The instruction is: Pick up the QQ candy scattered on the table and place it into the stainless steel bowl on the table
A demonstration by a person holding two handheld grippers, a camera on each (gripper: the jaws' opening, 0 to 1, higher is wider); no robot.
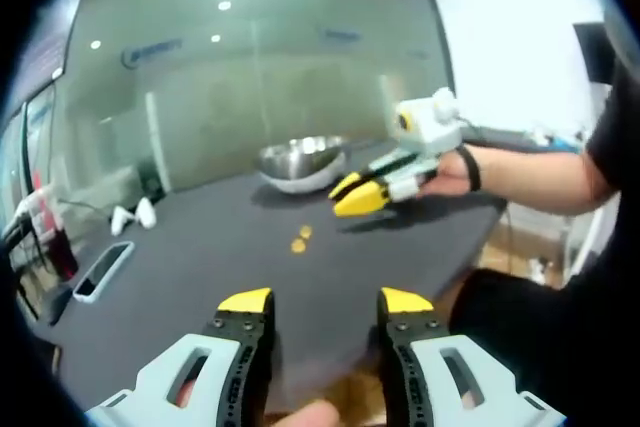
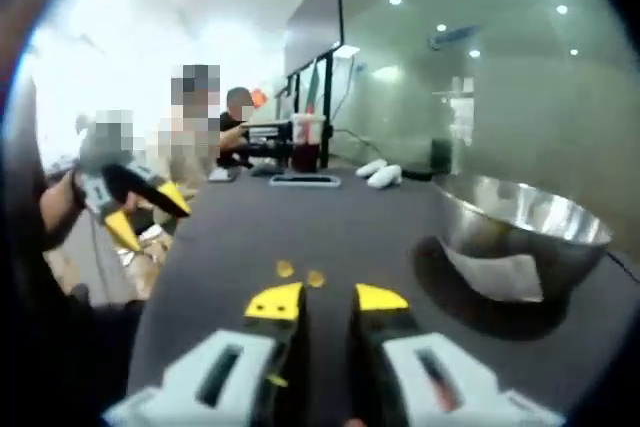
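Two small yellow QQ candies [image 1: 301, 239] lie close together on the dark table [image 1: 200, 247], in front of the stainless steel bowl [image 1: 300, 161]. My left gripper [image 1: 325, 302] is open and empty, well short of the candies. My right gripper [image 1: 352, 195], held by a hand, hovers beside the bowl with its yellow tips only slightly apart. In the right gripper view the candies [image 2: 300, 273] sit just beyond my right gripper [image 2: 328, 299], which is narrowly open with nothing in it. The bowl [image 2: 520, 232] stands to its right, and the left gripper [image 2: 150, 215] hangs open at the far left.
A phone [image 1: 103, 270], two white objects [image 1: 133, 215] and a dark drink cup [image 2: 305, 142] sit at the table's far end. People sit beyond that end [image 2: 200, 137]. A glass wall [image 1: 250, 77] runs along the table. The table edge [image 1: 470, 247] is near the person's body.
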